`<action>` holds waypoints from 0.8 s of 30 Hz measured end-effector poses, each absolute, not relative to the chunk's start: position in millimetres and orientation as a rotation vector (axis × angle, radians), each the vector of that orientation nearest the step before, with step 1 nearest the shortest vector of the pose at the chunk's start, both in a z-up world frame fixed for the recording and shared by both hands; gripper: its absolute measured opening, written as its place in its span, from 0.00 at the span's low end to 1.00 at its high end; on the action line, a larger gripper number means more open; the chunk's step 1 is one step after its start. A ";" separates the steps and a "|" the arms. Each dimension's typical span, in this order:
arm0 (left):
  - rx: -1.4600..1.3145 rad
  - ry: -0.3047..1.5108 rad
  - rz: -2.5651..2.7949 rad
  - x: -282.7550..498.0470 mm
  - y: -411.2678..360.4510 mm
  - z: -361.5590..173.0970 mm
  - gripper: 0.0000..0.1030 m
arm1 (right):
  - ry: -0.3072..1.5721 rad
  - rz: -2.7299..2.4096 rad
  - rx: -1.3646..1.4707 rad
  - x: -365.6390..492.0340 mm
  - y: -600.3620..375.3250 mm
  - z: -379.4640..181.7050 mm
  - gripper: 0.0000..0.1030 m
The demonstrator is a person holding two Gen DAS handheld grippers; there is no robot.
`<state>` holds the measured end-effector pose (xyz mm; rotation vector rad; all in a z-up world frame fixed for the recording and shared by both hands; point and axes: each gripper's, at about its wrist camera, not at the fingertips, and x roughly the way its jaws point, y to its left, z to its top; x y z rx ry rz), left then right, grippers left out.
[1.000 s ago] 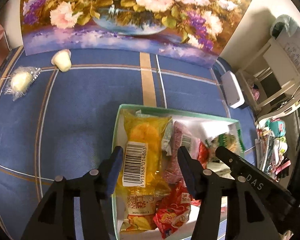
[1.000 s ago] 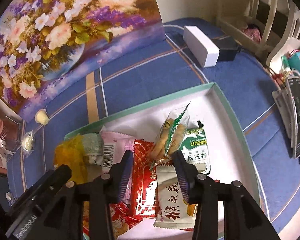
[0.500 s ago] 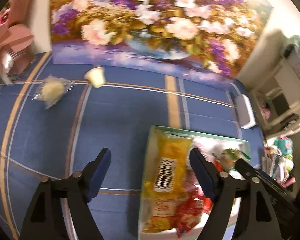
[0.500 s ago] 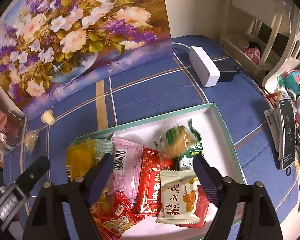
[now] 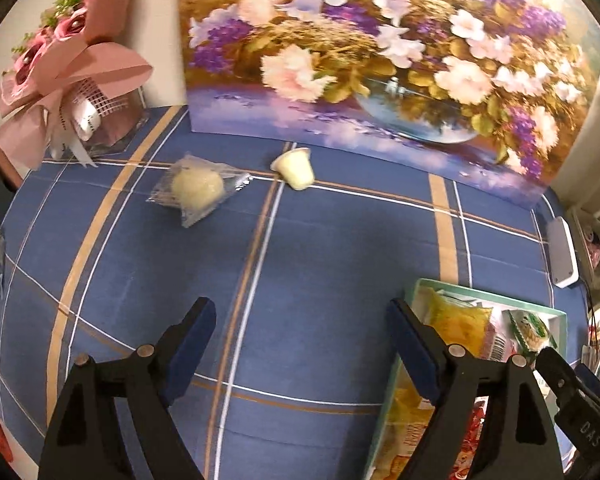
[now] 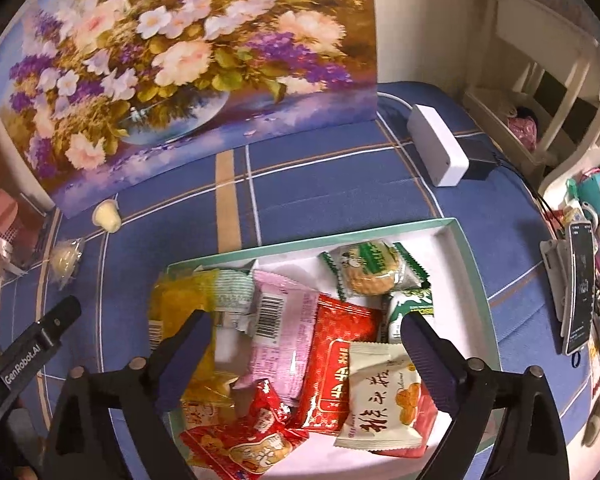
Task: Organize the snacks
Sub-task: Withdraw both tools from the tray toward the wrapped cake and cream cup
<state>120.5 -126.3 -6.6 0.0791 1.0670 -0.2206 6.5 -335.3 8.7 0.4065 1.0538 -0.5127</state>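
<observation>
A white box with a green rim [image 6: 466,248] holds several snack packets: a yellow one [image 6: 180,304], a pink one [image 6: 280,320], red ones [image 6: 340,356] and a green-wrapped biscuit [image 6: 370,266]. My right gripper [image 6: 304,330] is open and empty above the box. My left gripper [image 5: 302,330] is open and empty over the blue cloth, left of the box [image 5: 556,314]. A clear-wrapped pale bun [image 5: 198,188] and a small jelly cup [image 5: 296,168] lie on the cloth far ahead of it; both also show in the right wrist view, bun [image 6: 64,258] and cup [image 6: 107,216].
A flower painting [image 5: 380,52] stands along the back. A pink bouquet [image 5: 72,76] sits at back left. A white adapter [image 6: 438,150] lies at back right. A white shelf [image 6: 540,80] and a phone [image 6: 580,284] are off the table's right side.
Both grippers opened wide. The left gripper released the yellow packet into the box and swung left toward the bun and cup. The right gripper dropped the green-wrapped biscuit into the box and pulled back.
</observation>
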 end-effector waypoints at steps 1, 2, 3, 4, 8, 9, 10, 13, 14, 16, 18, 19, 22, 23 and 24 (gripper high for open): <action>0.075 1.066 -0.215 122.0 -123.6 -6.6 0.85 | 1.055 -0.510 0.401 7.8 -333.4 9.0 0.94; 0.072 1.066 -0.210 122.7 -121.6 -6.6 0.85 | 1.056 -0.509 0.397 8.7 -332.0 9.3 0.94; 0.068 1.063 -0.203 123.2 -118.4 -6.2 0.85 | 1.055 -0.507 0.391 9.8 -330.0 9.8 0.94; 0.065 1.054 -0.191 123.7 -115.1 -5.5 0.86 | 1.051 -0.505 0.387 10.9 -327.7 10.8 0.95; 0.073 1.021 -0.121 128.7 -97.7 -2.2 1.00 | 1.027 -0.473 0.390 17.9 -314.1 16.4 1.00; 0.062 1.021 -0.110 131.3 -90.6 -1.9 1.00 | 1.027 -0.460 0.379 21.3 -308.3 17.4 1.00; 0.050 1.023 -0.101 133.6 -83.8 -1.3 1.00 | 1.031 -0.454 0.365 24.5 -302.6 18.0 1.00; 0.016 1.026 -0.068 140.2 -65.1 0.1 1.00 | 1.044 -0.432 0.316 35.6 -283.4 19.2 1.00; 0.005 1.025 -0.056 142.2 -57.2 1.1 1.00 | 1.046 -0.415 0.304 40.0 -275.1 19.7 1.00; -0.017 1.022 -0.031 146.0 -41.2 2.4 1.00 | 1.045 -0.390 0.292 45.7 -263.6 20.9 1.00; -0.035 1.020 -0.010 148.7 -28.1 3.3 1.00 | 1.040 -0.360 0.279 51.8 -248.8 21.9 1.00; -0.046 1.017 0.007 150.1 -18.6 4.2 1.00 | 1.036 -0.345 0.273 54.6 -241.0 21.6 1.00; -0.070 1.012 0.039 152.8 2.6 6.0 1.00 | 1.031 -0.308 0.259 62.4 -220.1 18.9 1.00; -0.076 1.012 0.046 153.9 8.7 5.9 1.00 | 1.031 -0.299 0.257 64.9 -214.8 17.6 1.00; -0.082 1.013 0.053 155.1 14.6 5.8 1.00 | 1.031 -0.288 0.255 67.8 -208.2 16.1 1.00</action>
